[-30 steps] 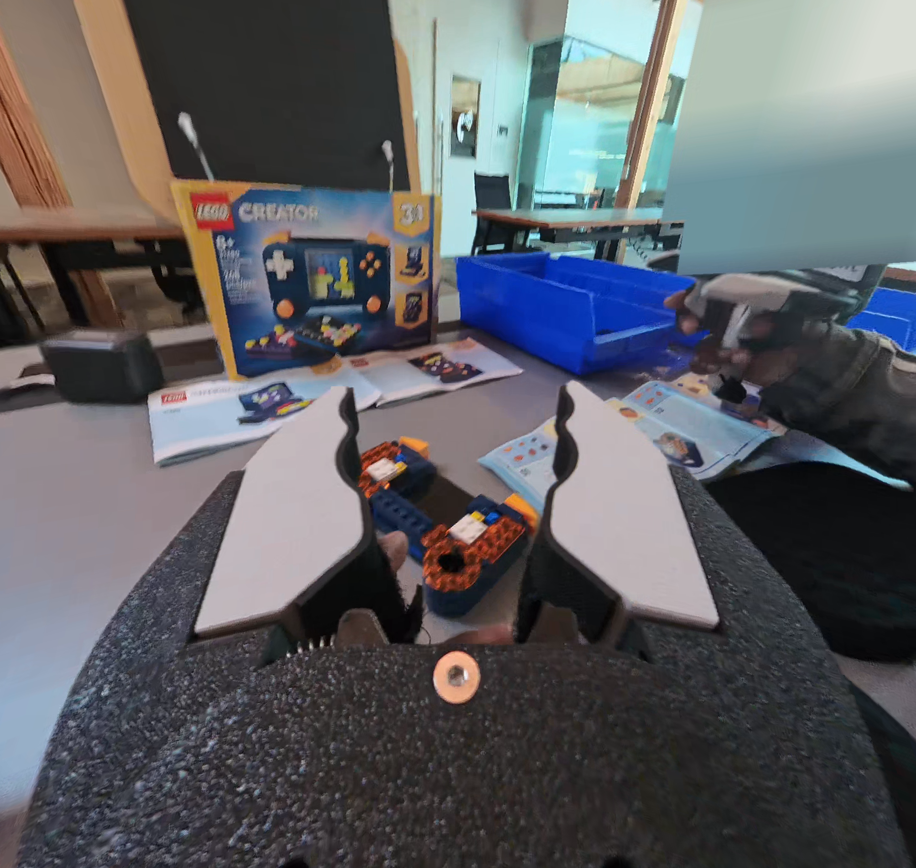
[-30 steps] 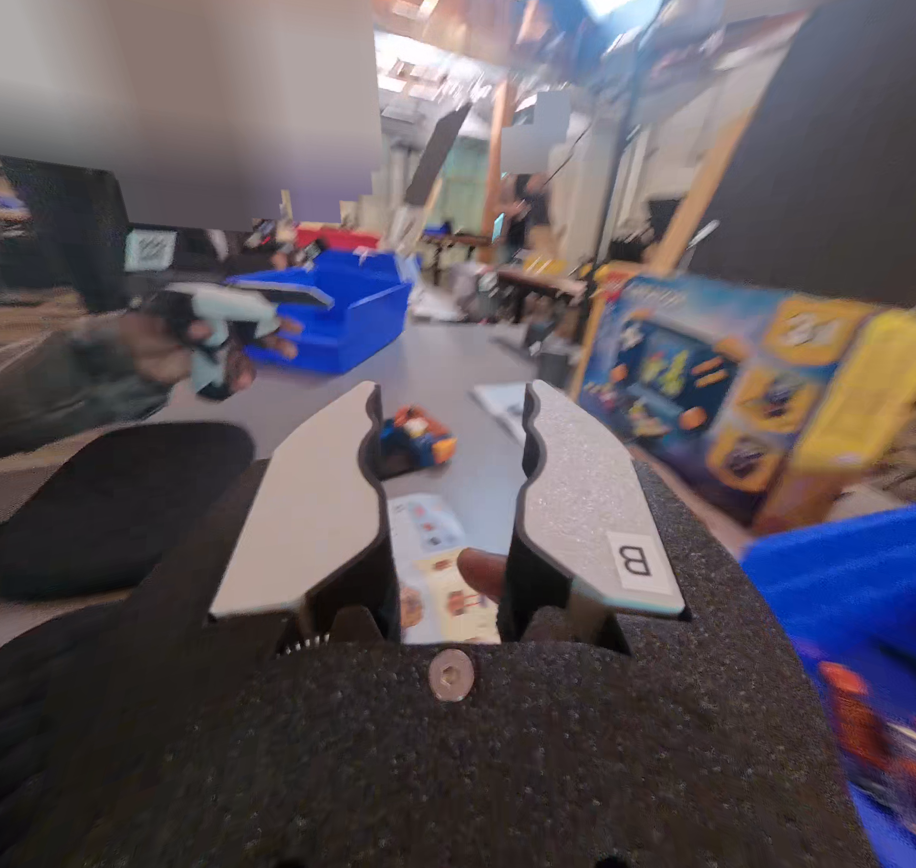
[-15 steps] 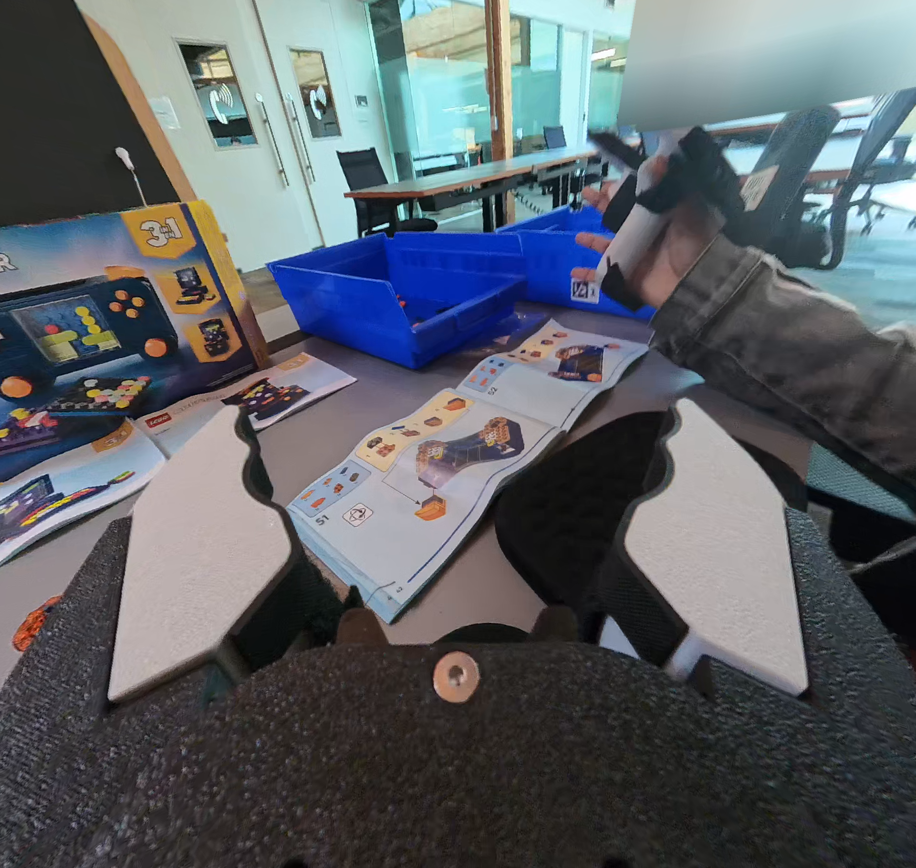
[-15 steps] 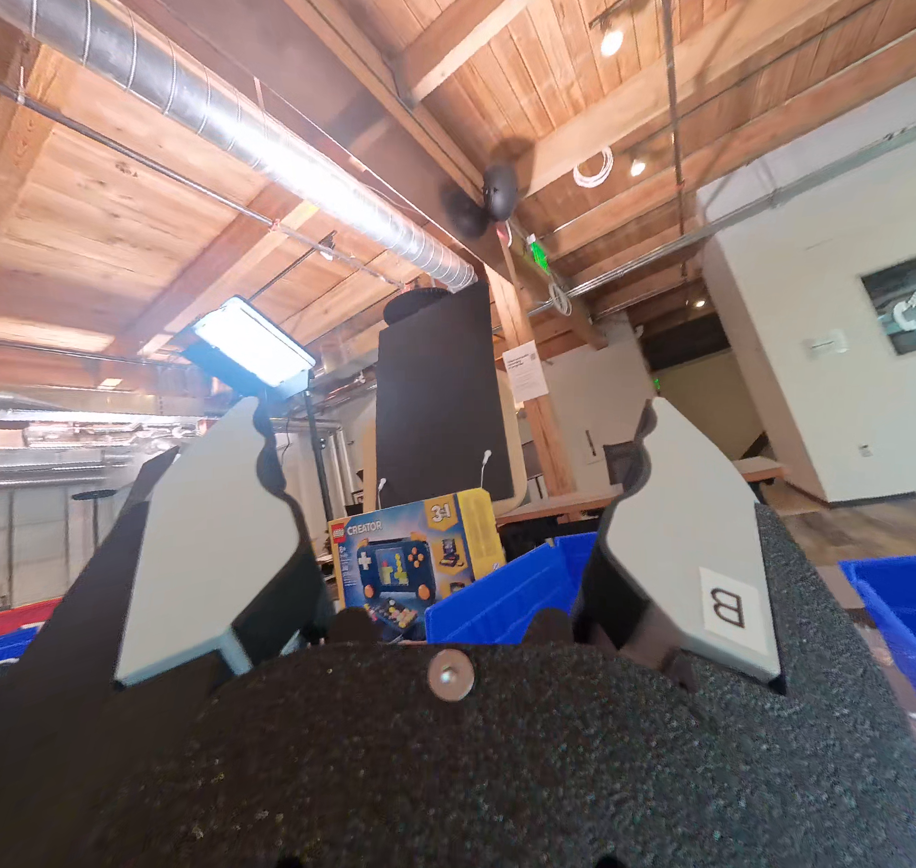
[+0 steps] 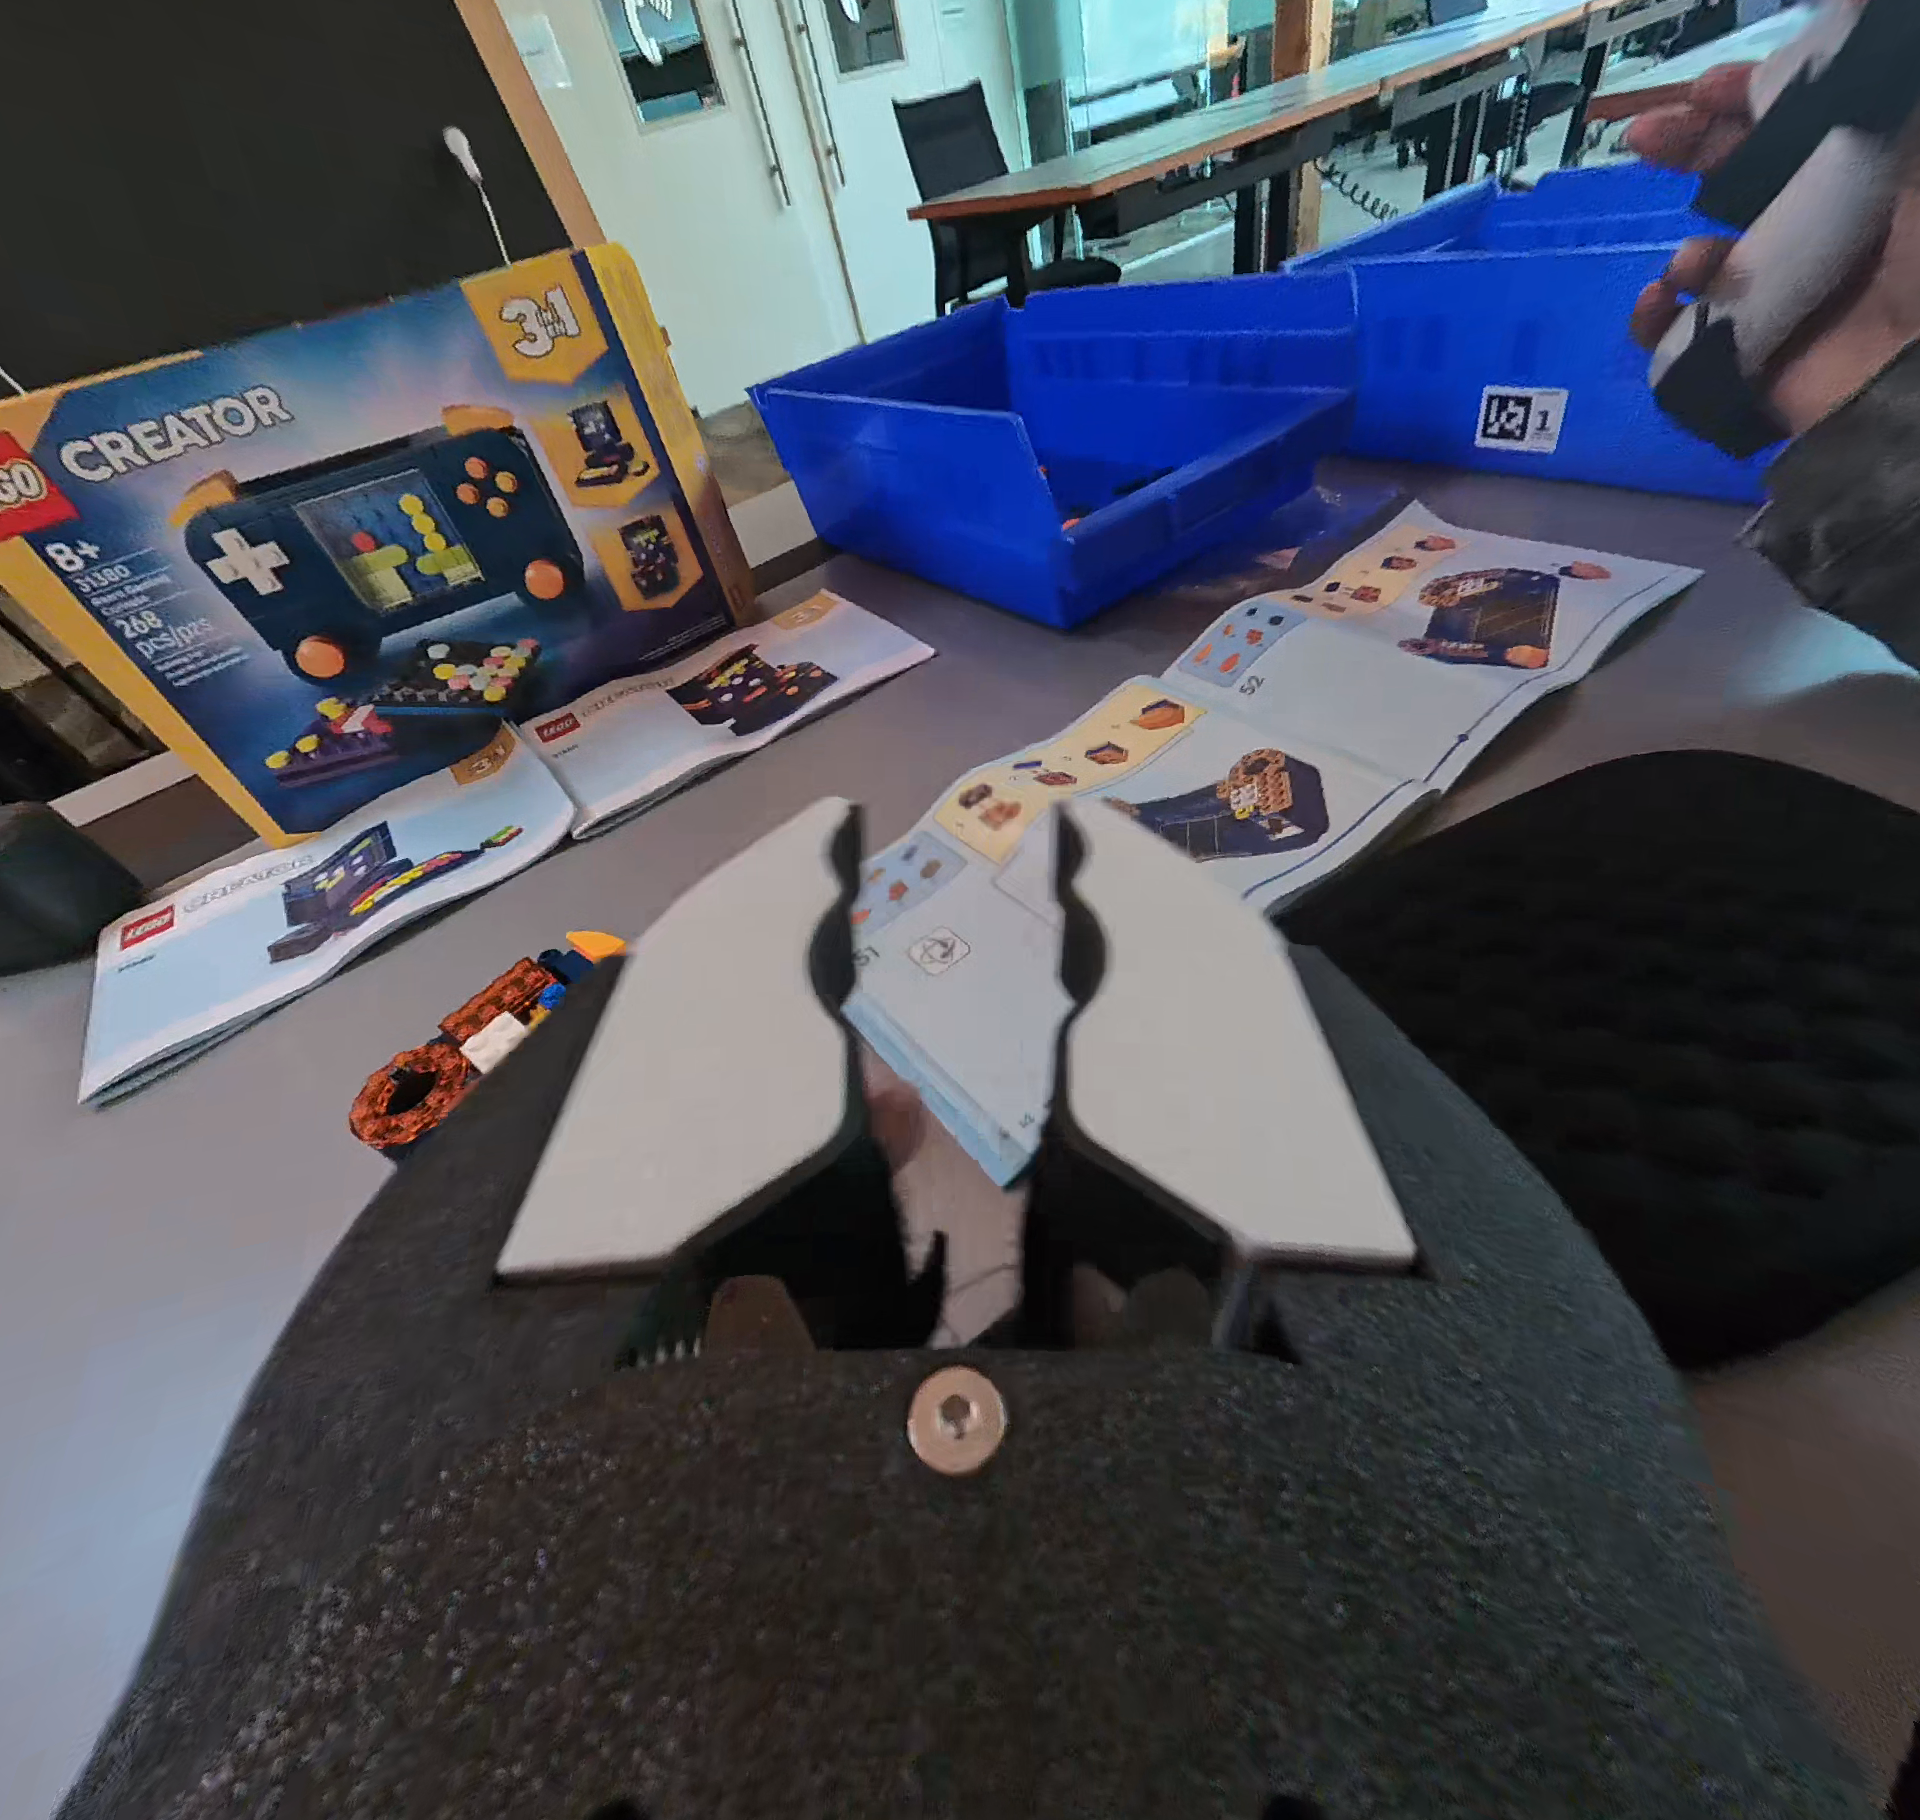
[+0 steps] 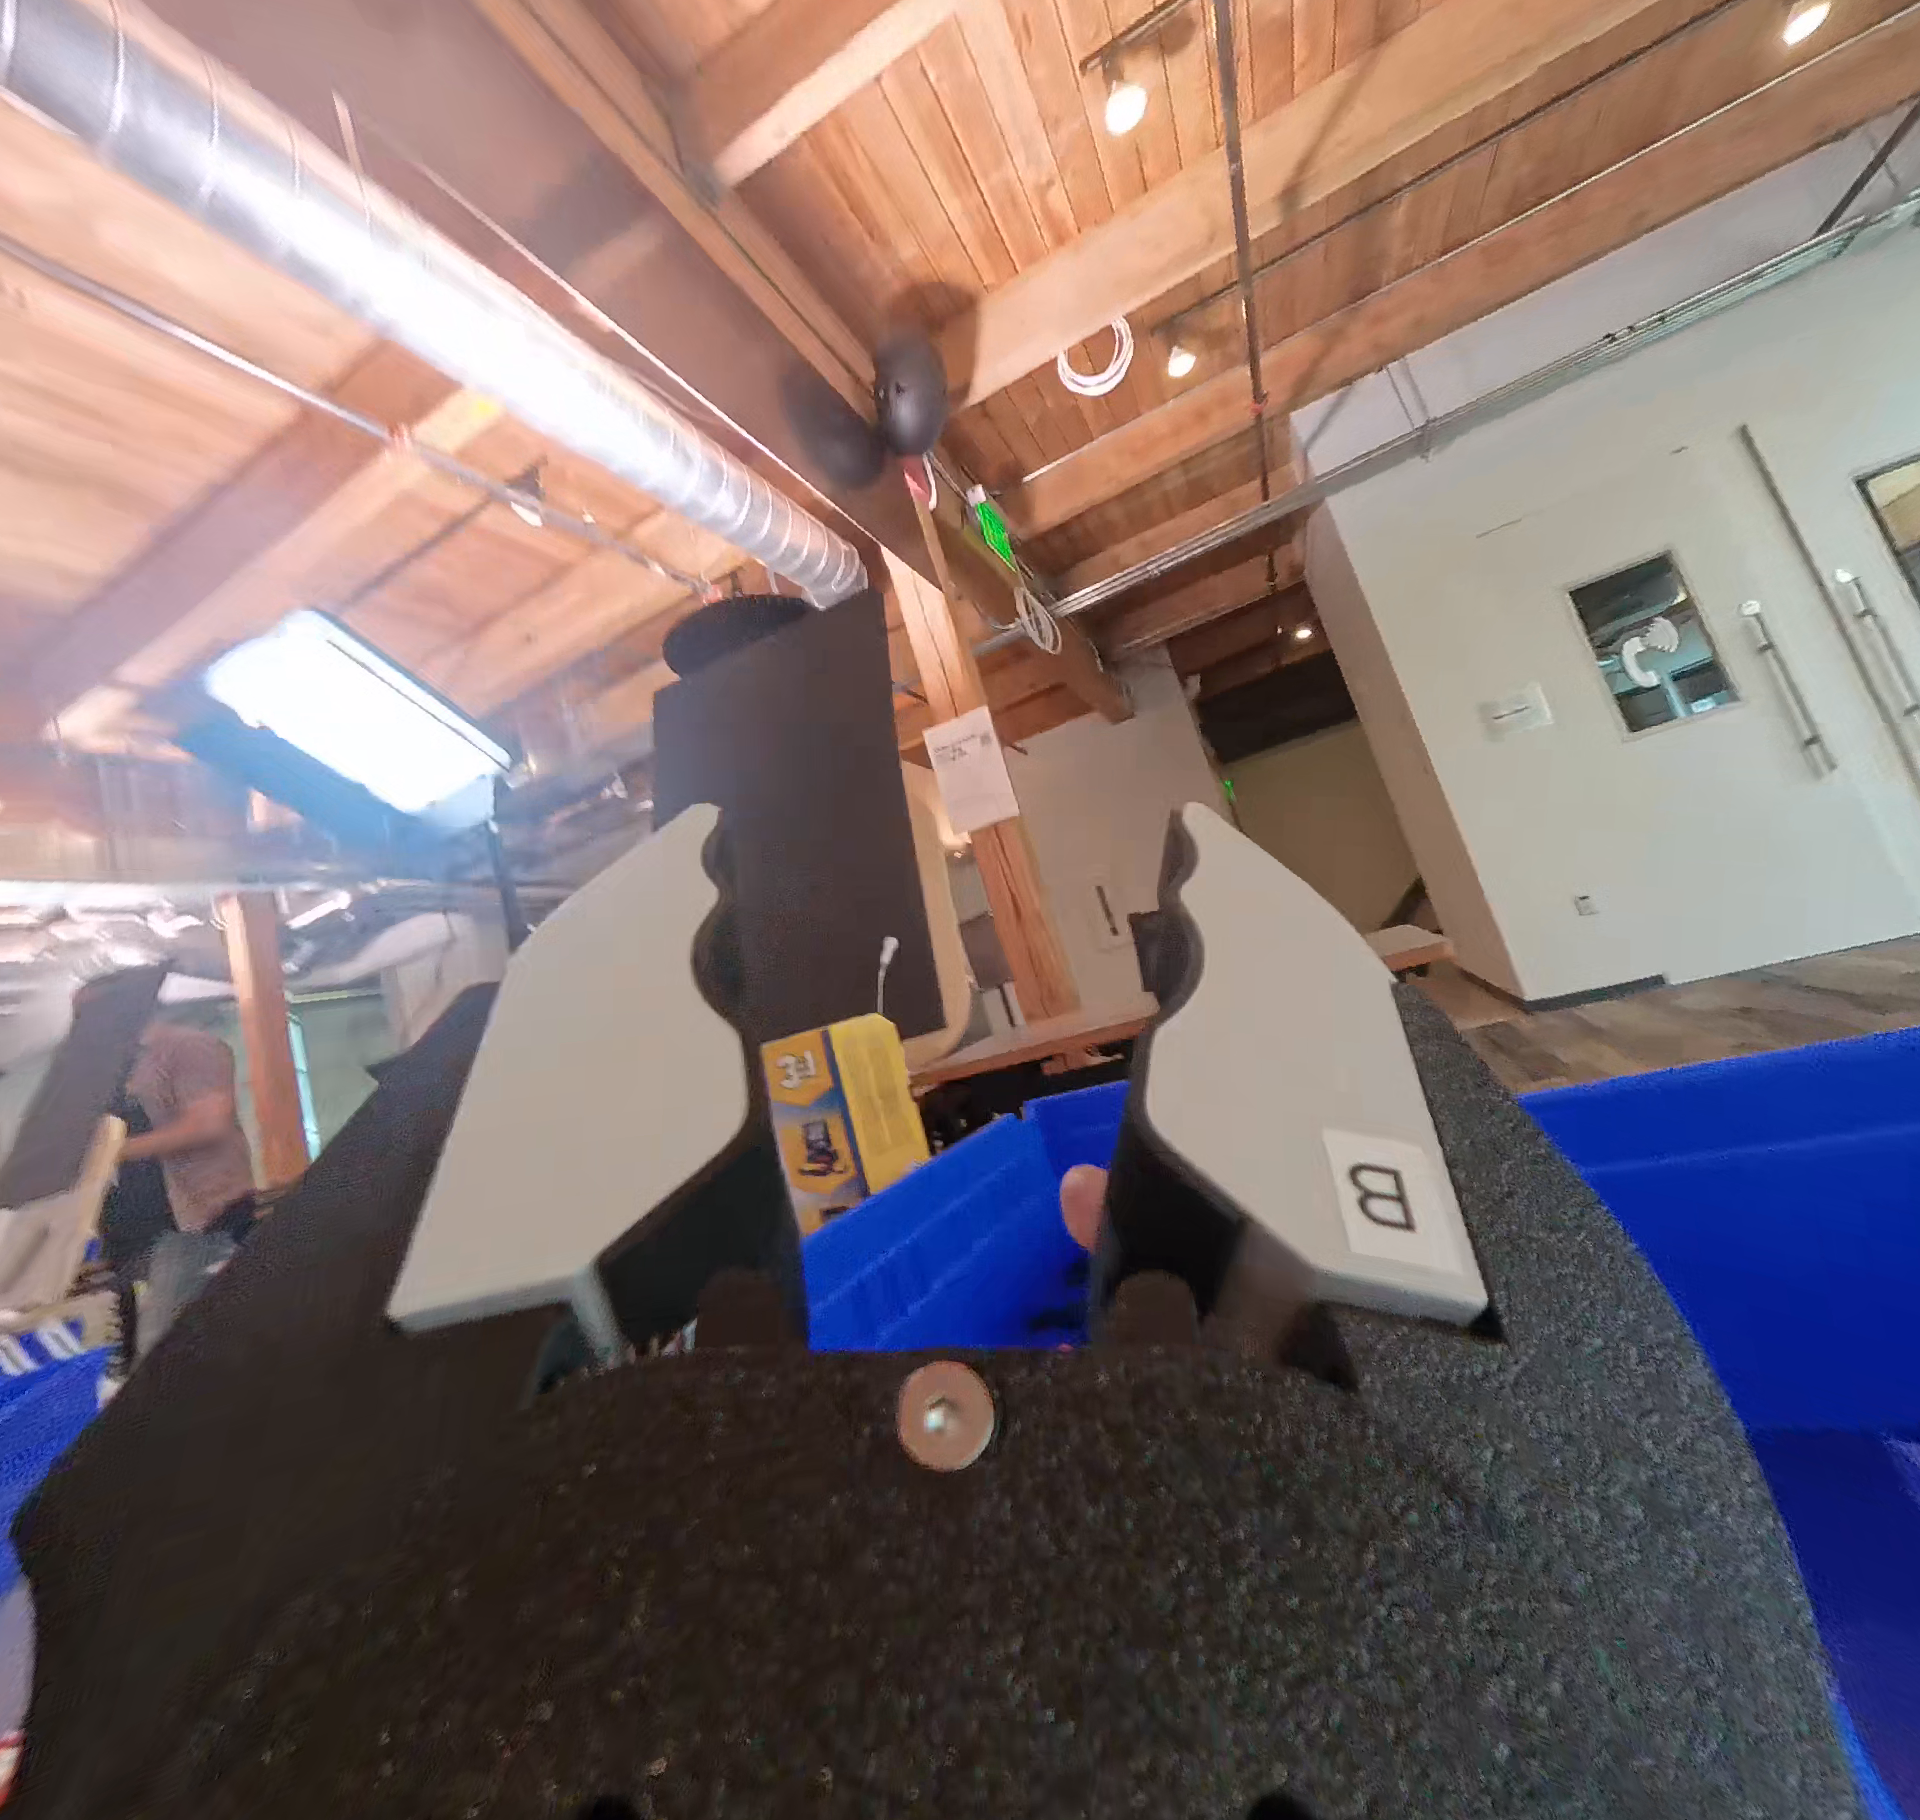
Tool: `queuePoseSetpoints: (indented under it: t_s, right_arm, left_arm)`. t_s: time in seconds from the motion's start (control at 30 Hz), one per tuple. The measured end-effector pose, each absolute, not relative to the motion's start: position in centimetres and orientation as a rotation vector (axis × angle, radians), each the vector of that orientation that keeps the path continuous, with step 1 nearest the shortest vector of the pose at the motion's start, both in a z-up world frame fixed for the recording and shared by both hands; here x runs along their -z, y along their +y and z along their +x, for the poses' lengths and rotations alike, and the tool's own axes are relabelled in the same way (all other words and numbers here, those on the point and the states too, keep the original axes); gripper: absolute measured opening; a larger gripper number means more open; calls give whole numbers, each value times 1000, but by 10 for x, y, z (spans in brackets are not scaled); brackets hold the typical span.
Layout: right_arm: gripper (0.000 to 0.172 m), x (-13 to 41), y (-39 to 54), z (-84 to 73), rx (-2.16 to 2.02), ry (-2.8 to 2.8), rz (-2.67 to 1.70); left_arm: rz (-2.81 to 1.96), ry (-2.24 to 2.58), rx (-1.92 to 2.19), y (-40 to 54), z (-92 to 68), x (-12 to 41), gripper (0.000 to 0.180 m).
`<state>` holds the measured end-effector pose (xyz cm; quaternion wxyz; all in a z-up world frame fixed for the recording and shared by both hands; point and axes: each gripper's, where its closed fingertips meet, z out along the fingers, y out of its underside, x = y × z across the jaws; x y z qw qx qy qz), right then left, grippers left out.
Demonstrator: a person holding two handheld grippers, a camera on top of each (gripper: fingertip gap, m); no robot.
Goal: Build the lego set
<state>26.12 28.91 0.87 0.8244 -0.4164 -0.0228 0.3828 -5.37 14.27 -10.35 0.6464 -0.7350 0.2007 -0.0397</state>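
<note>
Left wrist view: your left gripper (image 5: 956, 835) hangs with jaws parted and nothing clasped above the open instruction booklet (image 5: 1226, 762), brick model (image 5: 468, 1032) at nine o'clock, while your right gripper (image 6: 945, 835), jaws spread on air, tilts toward the ceiling over a blue bin (image 6: 935, 1240).

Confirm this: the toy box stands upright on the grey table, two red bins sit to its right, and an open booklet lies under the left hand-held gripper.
Wrong colour: the bins are blue, as the left wrist view shows. The rest stands.
</note>
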Motion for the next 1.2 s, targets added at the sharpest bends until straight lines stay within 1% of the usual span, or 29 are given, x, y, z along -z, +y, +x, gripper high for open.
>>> queuePoseSetpoints:
  t_s: [0.03, 0.07, 0.1, 0.13, 0.2, 0.23, 0.27, 0.3, 0.33, 0.4, 0.5, 0.57, 0.6, 0.63, 0.73, 0.8, 0.83, 0.87, 0.9, 0.93, 1.0, 1.13, 1.17, 1.2]
  right_arm:
    - [48, -8, 286, 258, -852, -80, -889]
    - [0, -6, 278, 250, -894, -166, -904]
    - [0, -6, 277, 249, -904, -190, -930]
    - [0, -2, 280, 248, -871, -199, -961]
    - [0, 9, 290, 242, -831, -216, -1042]
    - [2, 17, 294, 231, -858, -260, -1101]
    - [12, 30, 298, 215, -901, -325, -1202]
    - [33, 50, 301, 199, -929, -412, -1344]
    - [58, 74, 300, 186, -929, -503, -1507]
    - [83, 123, 292, 177, -805, -665, -1798]
    - [86, 168, 286, 200, -471, -721, -2042]
    - [90, 190, 272, 204, -426, -765, -2177]
    - [91, 200, 267, 205, -416, -771, -2228]
    - [89, 208, 265, 206, -384, -769, -2261]
    - [71, 213, 268, 208, -283, -735, -2255]
    - [47, 212, 267, 206, -271, -757, -2248]
    - [30, 211, 265, 202, -269, -786, -2237]
    - [23, 211, 264, 201, -250, -809, -2225]
    - [10, 210, 263, 200, -215, -834, -2212]
    - [0, 211, 261, 199, -190, -864, -2201]
    - [0, 211, 258, 194, -183, -900, -2171]
    - [2, 200, 249, 179, -363, -893, -2128]
    - [14, 194, 251, 177, -390, -872, -2100]
    - [19, 190, 252, 177, -405, -859, -2083]
  left_arm:
    - [-1700, 470, 81, 145, -54, 108, 57]
    - [-1734, 496, 69, 146, -53, 113, 72]
    - [-1764, 533, 59, 147, -51, 118, 81]
    - [-1795, 572, 59, 149, -50, 124, 85]
    - [-1856, 638, 108, 151, -42, 134, 88]
    - [-1882, 665, 142, 152, -37, 139, 85]
    - [-1895, 679, 161, 155, -33, 141, 79]
    - [-1900, 702, 177, 158, -28, 143, 77]
    - [-1903, 728, 195, 160, -21, 145, 76]
    - [-1926, 791, 230, 161, -5, 153, 74]
    - [-1970, 871, 222, 162, 10, 171, 69]
    - [-2043, 899, 153, 165, 8, 185, 68]
    - [-2053, 899, 151, 166, 8, 186, 64]
    - [-2051, 898, 166, 167, 9, 186, 61]
    - [-2071, 866, 215, 167, 8, 188, 60]
    - [-2070, 867, 218, 167, 8, 188, 59]
    - [-2066, 877, 214, 166, 9, 189, 58]
    - [-2062, 888, 210, 166, 10, 189, 57]
    - [-2058, 893, 207, 166, 10, 189, 56]
    - [-2055, 890, 209, 166, 10, 189, 56]
    - [-2055, 881, 218, 166, 10, 188, 56]
    - [-2041, 882, 196, 166, 9, 187, 57]
    - [-2029, 876, 186, 166, 8, 185, 58]
    - [-2005, 843, 162, 168, 5, 179, 60]
